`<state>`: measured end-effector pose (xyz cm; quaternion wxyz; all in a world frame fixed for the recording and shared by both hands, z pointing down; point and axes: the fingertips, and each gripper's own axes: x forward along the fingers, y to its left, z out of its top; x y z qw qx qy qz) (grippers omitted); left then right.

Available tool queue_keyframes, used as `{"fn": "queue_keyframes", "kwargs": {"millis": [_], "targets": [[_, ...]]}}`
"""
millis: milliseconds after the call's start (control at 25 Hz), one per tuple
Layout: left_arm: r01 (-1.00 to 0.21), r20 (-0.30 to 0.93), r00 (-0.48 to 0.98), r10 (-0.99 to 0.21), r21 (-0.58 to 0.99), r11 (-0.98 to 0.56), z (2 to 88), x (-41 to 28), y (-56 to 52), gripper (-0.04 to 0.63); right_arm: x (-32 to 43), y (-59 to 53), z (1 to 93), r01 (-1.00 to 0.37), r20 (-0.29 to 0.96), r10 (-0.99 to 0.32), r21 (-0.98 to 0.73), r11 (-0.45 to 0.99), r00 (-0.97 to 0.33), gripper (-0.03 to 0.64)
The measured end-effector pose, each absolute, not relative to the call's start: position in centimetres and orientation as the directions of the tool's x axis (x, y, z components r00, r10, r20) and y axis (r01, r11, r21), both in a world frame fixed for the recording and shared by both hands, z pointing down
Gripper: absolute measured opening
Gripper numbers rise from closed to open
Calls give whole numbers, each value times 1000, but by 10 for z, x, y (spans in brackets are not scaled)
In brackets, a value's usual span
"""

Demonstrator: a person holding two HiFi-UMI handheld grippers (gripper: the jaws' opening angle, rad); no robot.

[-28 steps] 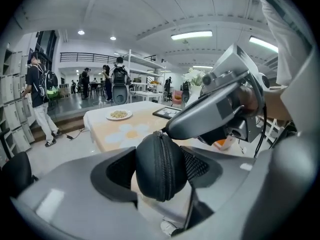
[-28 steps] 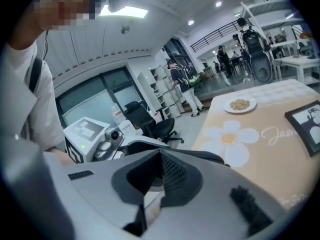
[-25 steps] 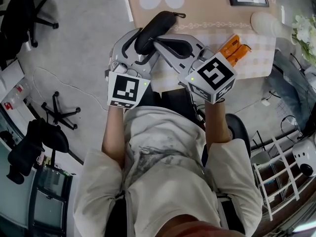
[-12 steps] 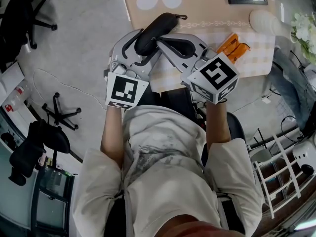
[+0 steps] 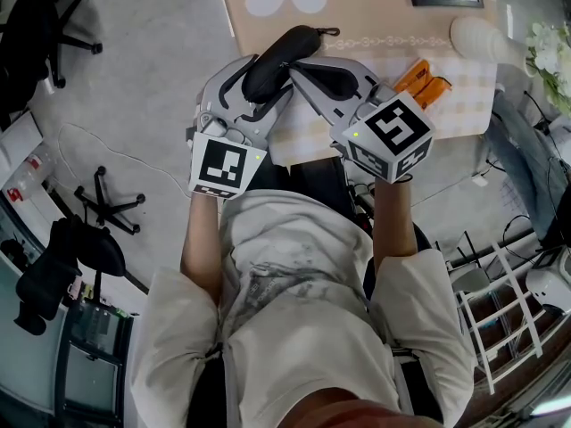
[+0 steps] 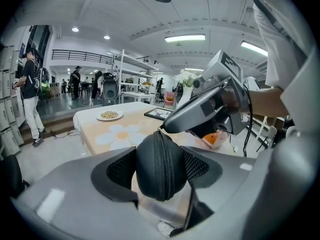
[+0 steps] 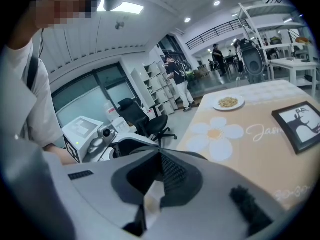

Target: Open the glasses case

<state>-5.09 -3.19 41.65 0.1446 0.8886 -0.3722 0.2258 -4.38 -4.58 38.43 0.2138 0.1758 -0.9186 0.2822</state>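
Left gripper [image 5: 257, 84] is held over the near edge of the flower-printed table [image 5: 375, 16], its jaws clamped across the black glasses case [image 5: 285, 46], which is raised off the tabletop. Right gripper [image 5: 294, 71] is seen with jaws drawn together, tips set at the case's zipper [image 6: 160, 159]; whether the pull is pinched cannot be told.
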Motion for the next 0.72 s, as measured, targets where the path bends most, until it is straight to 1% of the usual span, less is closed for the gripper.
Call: {"fn": "queue_keyframes", "kwargs": {"millis": [720], "targets": [[-724, 512, 625, -589, 100, -682, 420, -50, -21, 281, -27, -51, 398, -495, 522, -235, -440, 749, -820, 17]]}}
